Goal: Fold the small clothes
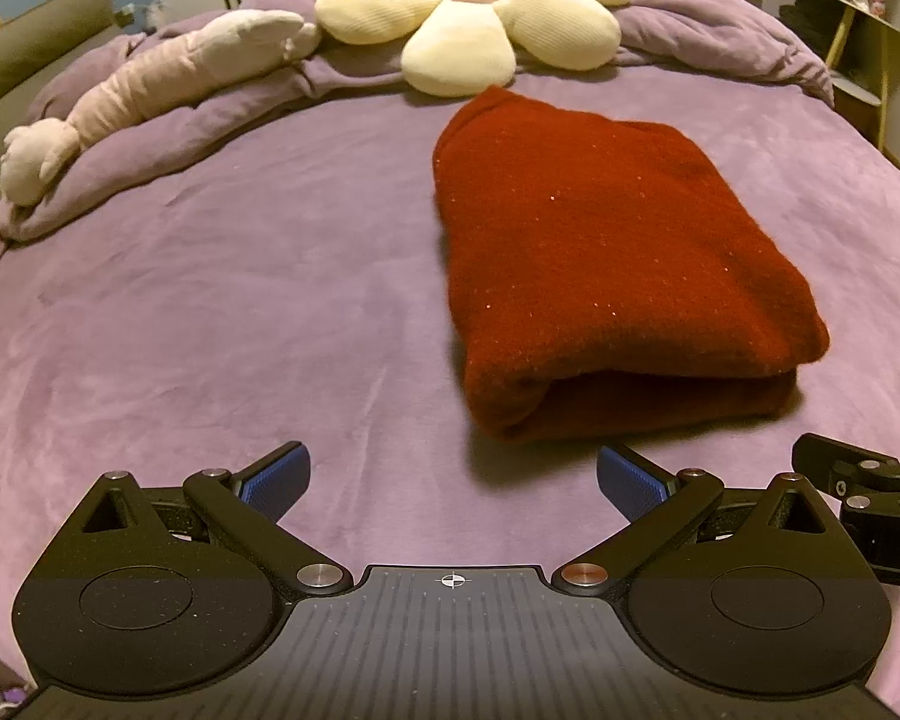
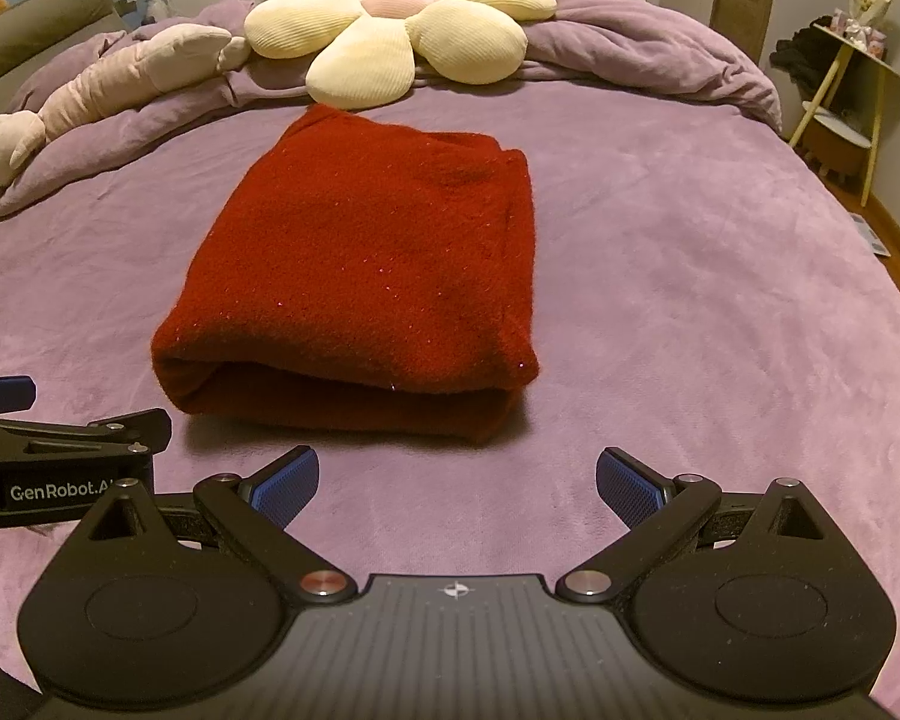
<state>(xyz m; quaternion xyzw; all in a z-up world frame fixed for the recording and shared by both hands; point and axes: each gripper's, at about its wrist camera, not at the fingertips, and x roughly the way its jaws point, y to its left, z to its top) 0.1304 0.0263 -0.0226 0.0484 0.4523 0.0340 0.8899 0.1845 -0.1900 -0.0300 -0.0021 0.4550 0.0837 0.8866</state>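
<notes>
A dark red knitted garment (image 1: 606, 264) lies folded into a thick rectangle on the purple bedspread (image 1: 210, 312); it also shows in the right wrist view (image 2: 366, 276), with its folded edge facing me. My left gripper (image 1: 453, 480) is open and empty, hovering just short of the garment's near left corner. My right gripper (image 2: 456, 483) is open and empty, just short of the garment's near right edge. Neither touches the cloth. The left gripper's side shows at the left edge of the right wrist view (image 2: 60, 450).
A cream flower-shaped cushion (image 1: 468, 18) and a long pale plush toy (image 1: 150, 90) lie on a bunched purple duvet (image 2: 630, 60) at the far end of the bed. A small side table (image 2: 840, 96) stands at the right, past the bed's edge.
</notes>
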